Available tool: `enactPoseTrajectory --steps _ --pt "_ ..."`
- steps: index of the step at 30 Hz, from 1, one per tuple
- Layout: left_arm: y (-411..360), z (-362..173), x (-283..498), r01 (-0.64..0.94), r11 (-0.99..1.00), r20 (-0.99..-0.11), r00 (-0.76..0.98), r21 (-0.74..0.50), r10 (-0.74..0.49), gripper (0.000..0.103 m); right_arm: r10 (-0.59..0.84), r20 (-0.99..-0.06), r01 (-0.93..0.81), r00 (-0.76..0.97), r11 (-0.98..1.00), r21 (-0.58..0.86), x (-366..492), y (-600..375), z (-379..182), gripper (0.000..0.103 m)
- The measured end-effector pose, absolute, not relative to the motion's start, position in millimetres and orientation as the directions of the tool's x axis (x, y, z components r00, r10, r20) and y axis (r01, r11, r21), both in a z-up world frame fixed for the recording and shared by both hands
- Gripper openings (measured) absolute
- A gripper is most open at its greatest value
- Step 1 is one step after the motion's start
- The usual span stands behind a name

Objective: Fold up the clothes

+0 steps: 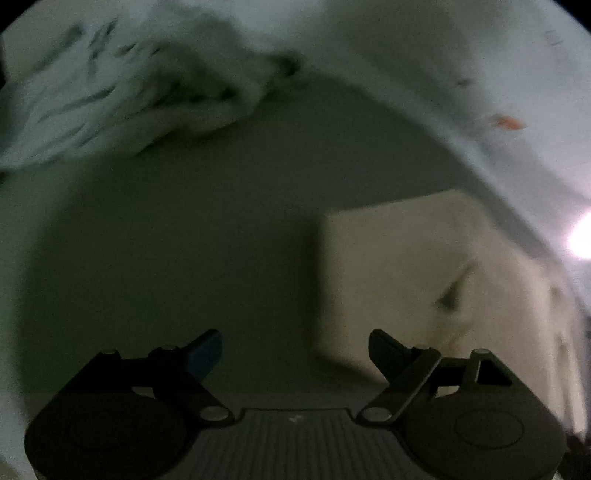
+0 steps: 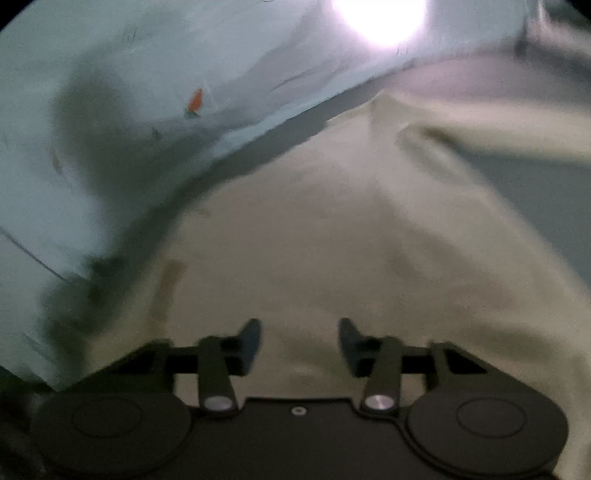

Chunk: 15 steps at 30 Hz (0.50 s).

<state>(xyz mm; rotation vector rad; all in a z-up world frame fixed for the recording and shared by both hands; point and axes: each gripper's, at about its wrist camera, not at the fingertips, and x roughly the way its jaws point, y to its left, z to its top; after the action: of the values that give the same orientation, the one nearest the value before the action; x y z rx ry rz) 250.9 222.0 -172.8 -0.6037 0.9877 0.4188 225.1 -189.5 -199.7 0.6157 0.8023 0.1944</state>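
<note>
My left gripper (image 1: 295,354) has its fingers spread wide with nothing between them. Ahead of it lies a dim grey-green surface (image 1: 184,240), and just ahead and to the right of its right finger sits a cream garment (image 1: 424,266), one straight edge facing the gripper and a small dark crease further right. Far ahead to the left there is a bunched white cloth with dark streaks (image 1: 122,99), blurred. A pale blue sheet (image 1: 461,74) arcs across the far side and down the right — a small orange mark (image 1: 509,122) shows on it.

My right gripper (image 2: 300,345) is also open, the gap narrower than on the left, and it holds nothing. The same cream garment (image 2: 314,229) spreads directly under and ahead of its fingers, with a raised fold ahead to the right. The pale blue sheet (image 2: 129,92) runs along the left side, the orange mark (image 2: 195,99) on it. A bright glare (image 2: 380,18) sits straight ahead at the far edge.
</note>
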Motion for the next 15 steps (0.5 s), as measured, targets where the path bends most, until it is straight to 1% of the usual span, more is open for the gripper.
enactPoseTrajectory --steps 2,3,5,6,9,15 --pt "225.8 -182.8 248.2 -0.6 0.751 -0.884 0.465 -0.278 0.044 0.087 0.513 -0.554 0.053 0.655 0.701 0.712 237.5 -181.1 -203.9 0.032" --pt "226.9 -184.8 247.6 -0.597 0.75 -0.885 0.464 -0.284 0.034 0.09 0.567 -0.525 0.049 0.635 0.649 0.759 244.0 -174.5 -206.7 0.031" --pt "228.4 -186.2 247.4 -0.581 0.755 -0.879 0.477 -0.305 0.012 0.097 0.638 -0.498 0.042 0.587 0.591 0.806 256.5 -155.1 -212.4 0.03" --pt "231.2 -188.9 247.0 -0.573 0.753 -0.874 0.486 -0.324 -0.006 0.103 0.667 -0.488 0.04 0.563 0.568 0.822 262.6 -145.0 -215.2 0.03" --pt "234.3 -191.9 249.7 -0.585 0.738 -0.878 0.479 -0.337 -0.02 0.103 0.692 -0.508 0.032 0.512 0.576 0.817 277.7 -116.6 -222.1 0.025" --pt "237.6 -190.6 253.8 -0.593 0.723 -0.885 0.462 -0.355 -0.056 0.103 0.674 -0.551 0.047 0.491 0.612 0.79 304.5 -85.3 -232.8 0.025"
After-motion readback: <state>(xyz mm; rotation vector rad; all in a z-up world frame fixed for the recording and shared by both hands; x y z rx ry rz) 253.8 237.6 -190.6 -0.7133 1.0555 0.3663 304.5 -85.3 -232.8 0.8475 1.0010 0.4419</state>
